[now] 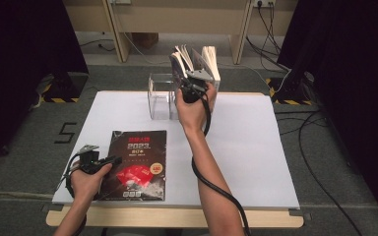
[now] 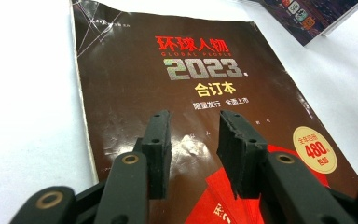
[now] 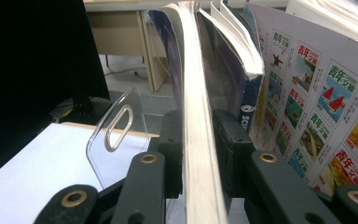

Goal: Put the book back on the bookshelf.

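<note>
A dark magazine with red and silver cover lettering lies flat at the front left of the white board. My left gripper hovers low over its lower half, open, nothing between the jaws. At the back, my right gripper has a thick upright book between its jaws, page edge toward the camera, pads against both sides. The book stands among other upright books beside a clear acrylic holder.
A magazine with a grid of small colourful covers stands right of the held book. The wooden table edge runs along the front. Cables lie on the grey floor at right. Dark curtains hang on both sides.
</note>
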A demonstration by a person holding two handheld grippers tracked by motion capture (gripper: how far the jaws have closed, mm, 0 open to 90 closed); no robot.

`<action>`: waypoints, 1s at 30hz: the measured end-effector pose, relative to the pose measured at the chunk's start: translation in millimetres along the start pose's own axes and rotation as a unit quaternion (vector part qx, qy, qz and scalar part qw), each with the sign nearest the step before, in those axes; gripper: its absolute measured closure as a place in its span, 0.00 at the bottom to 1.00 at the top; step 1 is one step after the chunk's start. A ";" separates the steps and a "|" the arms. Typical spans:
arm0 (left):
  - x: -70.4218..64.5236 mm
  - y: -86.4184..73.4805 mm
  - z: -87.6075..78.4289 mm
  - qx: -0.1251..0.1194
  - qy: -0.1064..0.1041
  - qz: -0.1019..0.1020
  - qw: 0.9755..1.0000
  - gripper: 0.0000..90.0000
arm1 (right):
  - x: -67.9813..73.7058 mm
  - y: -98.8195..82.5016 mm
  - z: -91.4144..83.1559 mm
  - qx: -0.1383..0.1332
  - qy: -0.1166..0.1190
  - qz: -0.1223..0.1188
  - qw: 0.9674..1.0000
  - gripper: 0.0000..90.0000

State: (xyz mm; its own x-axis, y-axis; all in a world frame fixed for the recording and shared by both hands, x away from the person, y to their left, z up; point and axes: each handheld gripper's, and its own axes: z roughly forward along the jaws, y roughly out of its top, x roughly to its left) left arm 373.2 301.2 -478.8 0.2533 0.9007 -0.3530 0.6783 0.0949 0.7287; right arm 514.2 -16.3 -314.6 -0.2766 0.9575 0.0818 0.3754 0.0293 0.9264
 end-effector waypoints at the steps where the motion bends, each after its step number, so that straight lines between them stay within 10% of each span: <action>1: 0.0 0.1 -0.1 0.000 0.000 0.000 1.000 0.71 | 0.0 0.9 0.1 0.002 -0.001 -0.001 1.000 0.83; 13: 0.0 0.4 -0.4 0.000 -0.001 0.001 1.000 0.71 | 3.0 9.1 1.0 0.034 -0.017 -0.010 0.999 0.92; 30: 1.5 0.8 -0.7 0.001 0.000 0.002 1.000 0.71 | 6.6 6.4 5.0 0.005 -0.026 -0.010 1.000 0.92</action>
State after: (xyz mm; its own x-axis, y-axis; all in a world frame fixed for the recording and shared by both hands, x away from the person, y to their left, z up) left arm 373.6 302.9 -478.3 0.2557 0.9011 -0.3501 0.6787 0.0906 0.7288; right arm 519.2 -8.4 -310.0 -0.2381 0.9702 0.0447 0.3793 0.0505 0.9239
